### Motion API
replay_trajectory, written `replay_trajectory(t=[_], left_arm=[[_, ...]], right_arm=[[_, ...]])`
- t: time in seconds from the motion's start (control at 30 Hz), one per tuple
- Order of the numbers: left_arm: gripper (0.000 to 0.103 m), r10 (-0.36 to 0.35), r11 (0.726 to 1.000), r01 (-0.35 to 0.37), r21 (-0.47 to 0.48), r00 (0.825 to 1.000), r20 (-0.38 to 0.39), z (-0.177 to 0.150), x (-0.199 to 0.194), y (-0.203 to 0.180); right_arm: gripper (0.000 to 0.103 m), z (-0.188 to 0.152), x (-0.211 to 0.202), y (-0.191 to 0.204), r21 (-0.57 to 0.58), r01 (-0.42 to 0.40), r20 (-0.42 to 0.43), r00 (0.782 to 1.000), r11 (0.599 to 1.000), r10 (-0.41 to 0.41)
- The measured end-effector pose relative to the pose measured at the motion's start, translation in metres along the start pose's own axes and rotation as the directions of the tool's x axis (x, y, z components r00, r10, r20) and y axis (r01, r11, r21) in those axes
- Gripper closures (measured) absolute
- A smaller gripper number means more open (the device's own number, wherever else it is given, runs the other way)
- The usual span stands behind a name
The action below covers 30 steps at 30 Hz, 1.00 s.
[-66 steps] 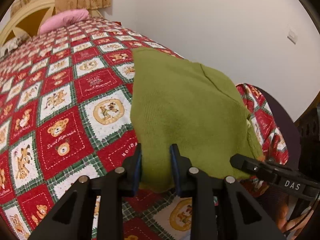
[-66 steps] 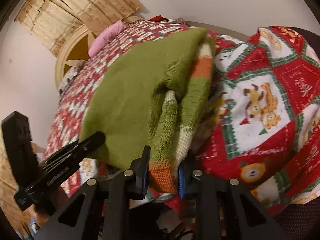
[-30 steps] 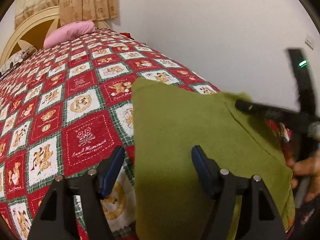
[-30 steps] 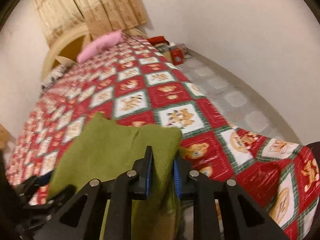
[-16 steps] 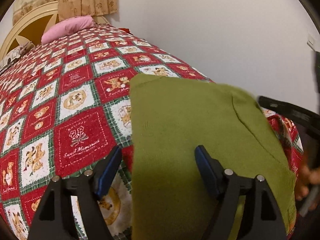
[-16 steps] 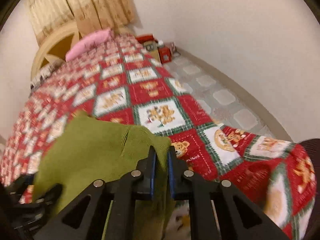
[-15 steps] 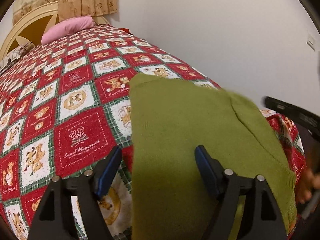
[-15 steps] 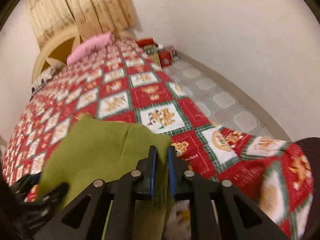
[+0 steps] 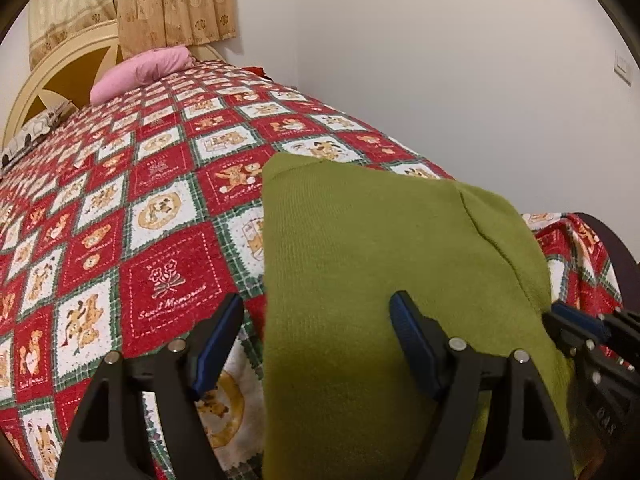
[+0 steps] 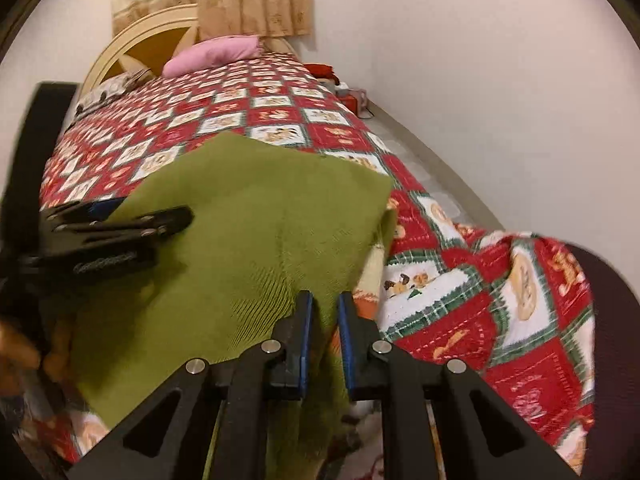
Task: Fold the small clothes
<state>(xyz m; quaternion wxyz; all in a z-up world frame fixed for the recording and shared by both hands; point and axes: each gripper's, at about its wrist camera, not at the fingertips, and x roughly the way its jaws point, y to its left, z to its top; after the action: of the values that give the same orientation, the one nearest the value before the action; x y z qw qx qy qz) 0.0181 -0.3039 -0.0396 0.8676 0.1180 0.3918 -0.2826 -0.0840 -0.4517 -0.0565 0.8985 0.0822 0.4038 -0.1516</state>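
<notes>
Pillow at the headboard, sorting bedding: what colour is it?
Pink; the pillow shows best in the right wrist view.

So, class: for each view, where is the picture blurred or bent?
Left wrist: sharp throughout; the quilt bulges from fisheye, corners black. Right wrist: the left gripper at the left edge and the quilt's right side smear with motion; the wall curves.

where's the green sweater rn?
The green sweater lies on the red patchwork quilt at the foot end of the bed, far from the pink pillow. The right claw pinches its near right edge.
</notes>
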Motion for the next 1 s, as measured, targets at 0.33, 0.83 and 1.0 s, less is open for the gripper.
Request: replay_trajectory(t=[0.33,0.83,1.0], left_arm=[[0.024,0.028,0.999,-0.028,0.016,1.000,0.012,0.001,0.005,-0.005],[0.027,0.007,1.000,-0.007,0.016,1.000,0.004,-0.003,-0.014,0.000],[0.031,0.001,0.997,-0.004,0.071,0.999,0.043,-0.021,-0.051,-0.003]], right_arm=[[0.090,0.004,0.014,-0.016,0.081,-0.058,-0.009,0.998,0.995,0.059],[0.089,0.011,0.021,-0.008,0.058,0.008,0.006,1.000,0.998,-0.009],[0.089,0.010,0.020,-0.007,0.054,0.027,0.009,1.000,0.998,-0.027]])
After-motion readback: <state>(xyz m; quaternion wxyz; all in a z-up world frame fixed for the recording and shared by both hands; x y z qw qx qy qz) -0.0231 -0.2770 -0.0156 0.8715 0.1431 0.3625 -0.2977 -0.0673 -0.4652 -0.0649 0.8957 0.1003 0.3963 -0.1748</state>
